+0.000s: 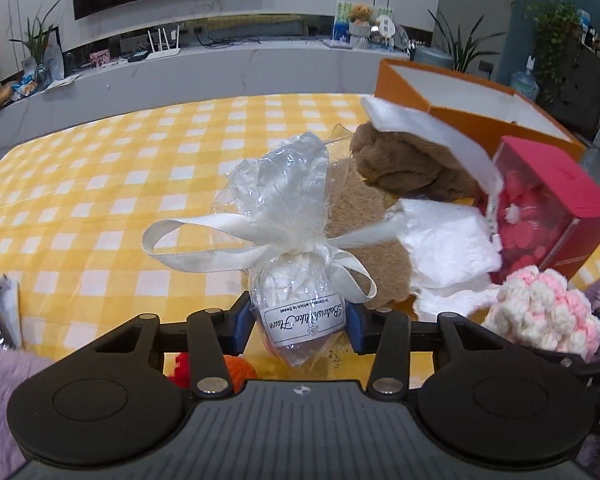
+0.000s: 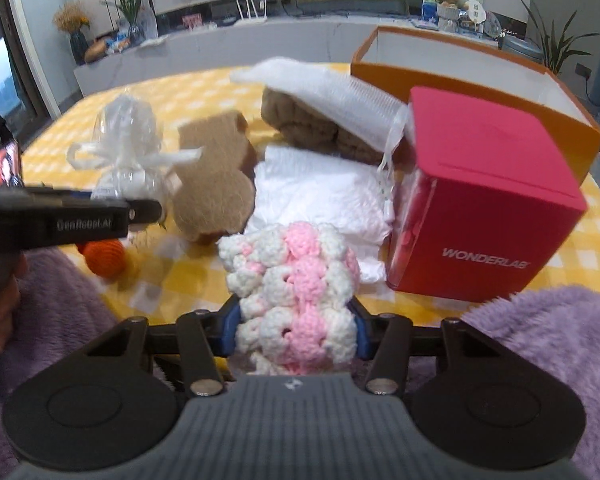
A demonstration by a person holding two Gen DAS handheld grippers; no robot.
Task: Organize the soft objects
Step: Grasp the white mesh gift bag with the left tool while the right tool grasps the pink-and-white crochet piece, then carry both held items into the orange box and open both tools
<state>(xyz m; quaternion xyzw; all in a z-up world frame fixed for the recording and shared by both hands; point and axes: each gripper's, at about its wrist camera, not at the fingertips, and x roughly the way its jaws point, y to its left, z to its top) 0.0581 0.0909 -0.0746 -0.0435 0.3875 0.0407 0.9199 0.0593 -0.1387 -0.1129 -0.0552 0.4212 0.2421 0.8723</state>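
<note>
The left gripper (image 1: pixel 300 322) has its fingers closed on a clear gift bag (image 1: pixel 290 248) tied with a white ribbon, held above the yellow checked counter (image 1: pixel 100 184). The right gripper (image 2: pixel 296 328) has its fingers clamped on a pink and white crochet piece (image 2: pixel 292 280). Just beyond sit a brown sponge (image 2: pixel 216 188), white cloth (image 2: pixel 324 196), a red box (image 2: pixel 484 200) and an open orange box (image 2: pixel 460 80).

Left gripper (image 1: pixel 300 326) and right gripper (image 2: pixel 296 330): matt black linkage arms with silver pivot screws, blue finger pads (image 1: pixel 242 322), round black side discs, and a ribbed grey housing bearing a small emblem. White "GenRobot.AI" lettering marks the left gripper's side.
</note>
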